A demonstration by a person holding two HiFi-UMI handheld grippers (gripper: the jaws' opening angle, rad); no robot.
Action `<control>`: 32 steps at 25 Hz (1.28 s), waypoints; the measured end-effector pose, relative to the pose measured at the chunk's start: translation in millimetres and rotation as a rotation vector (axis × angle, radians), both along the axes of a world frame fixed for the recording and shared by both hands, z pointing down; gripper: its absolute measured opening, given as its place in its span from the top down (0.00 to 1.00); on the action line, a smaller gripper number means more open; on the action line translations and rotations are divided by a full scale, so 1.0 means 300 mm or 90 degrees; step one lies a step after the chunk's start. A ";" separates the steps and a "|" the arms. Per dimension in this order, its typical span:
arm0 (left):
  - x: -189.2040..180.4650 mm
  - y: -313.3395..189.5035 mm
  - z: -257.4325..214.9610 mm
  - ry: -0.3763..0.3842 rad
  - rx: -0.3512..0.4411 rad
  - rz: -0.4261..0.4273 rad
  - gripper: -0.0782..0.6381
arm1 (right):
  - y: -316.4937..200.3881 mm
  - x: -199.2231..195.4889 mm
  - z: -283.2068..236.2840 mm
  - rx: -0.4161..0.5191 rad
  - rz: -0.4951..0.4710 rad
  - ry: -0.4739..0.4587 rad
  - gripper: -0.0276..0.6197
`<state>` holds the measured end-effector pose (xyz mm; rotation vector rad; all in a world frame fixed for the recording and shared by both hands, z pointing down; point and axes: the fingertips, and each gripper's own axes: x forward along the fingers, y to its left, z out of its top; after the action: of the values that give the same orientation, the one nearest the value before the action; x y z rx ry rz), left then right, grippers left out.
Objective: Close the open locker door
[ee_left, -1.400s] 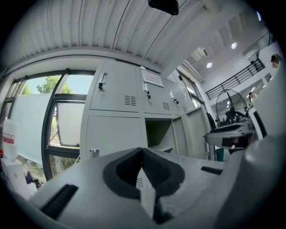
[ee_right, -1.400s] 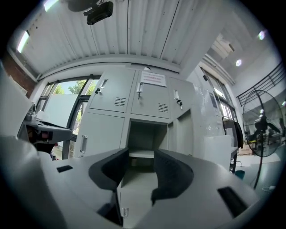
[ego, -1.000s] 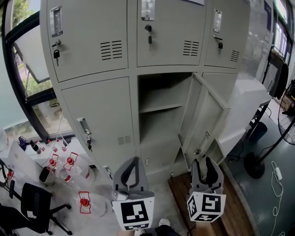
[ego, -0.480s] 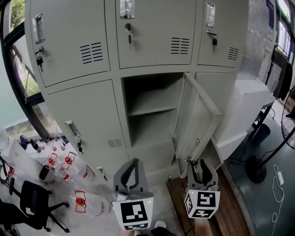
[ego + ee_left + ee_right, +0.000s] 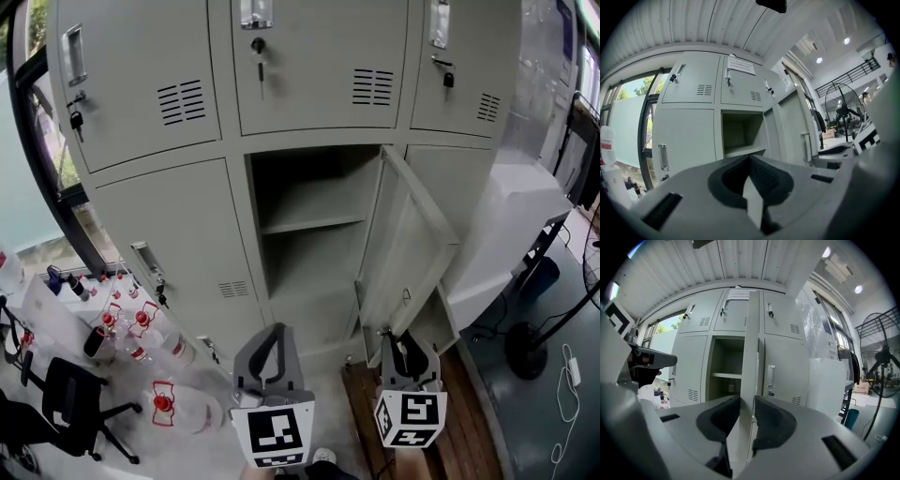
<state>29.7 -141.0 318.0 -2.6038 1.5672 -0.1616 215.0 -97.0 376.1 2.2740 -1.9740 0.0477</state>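
The grey locker bank [image 5: 169,225] fills the head view. Its lower middle compartment [image 5: 309,225] stands open, with the door [image 5: 408,253] swung out to the right. My right gripper [image 5: 405,337] is at the door's lower free edge. In the right gripper view the door edge [image 5: 751,357] runs upright between the jaws; they have just been closing and both pads now press on it. My left gripper [image 5: 272,330] hangs in front of the compartment's bottom, touching nothing. Its tips meet in the left gripper view [image 5: 749,157], so it is shut and empty.
Several red-capped bottles [image 5: 141,328] and a black chair [image 5: 70,403] are on the floor at the left. A wooden board [image 5: 375,403] lies under the right gripper. A white wrapped cabinet [image 5: 511,216] stands right of the lockers, with a fan base [image 5: 530,352] beyond.
Both grippers have come nearer to the lockers and a little lower. The right gripper's jaws have narrowed around the open door's edge.
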 end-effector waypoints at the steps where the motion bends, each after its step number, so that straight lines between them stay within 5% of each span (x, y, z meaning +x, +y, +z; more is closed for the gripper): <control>1: 0.001 -0.001 0.000 0.002 -0.001 -0.001 0.89 | 0.000 -0.002 0.000 0.000 -0.001 0.000 0.80; 12: -0.064 0.005 -0.002 -0.018 0.013 -0.021 0.89 | -0.033 -0.126 0.000 0.000 -0.059 0.004 0.80; 32: -0.328 -0.026 0.011 -0.013 0.007 -0.171 0.89 | -0.214 -0.390 -0.004 0.004 -0.175 0.055 0.84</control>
<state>-68.7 -148.8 321.5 -2.3650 1.8985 -0.1974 98.1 -161.0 374.7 1.9509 -2.2206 -0.0809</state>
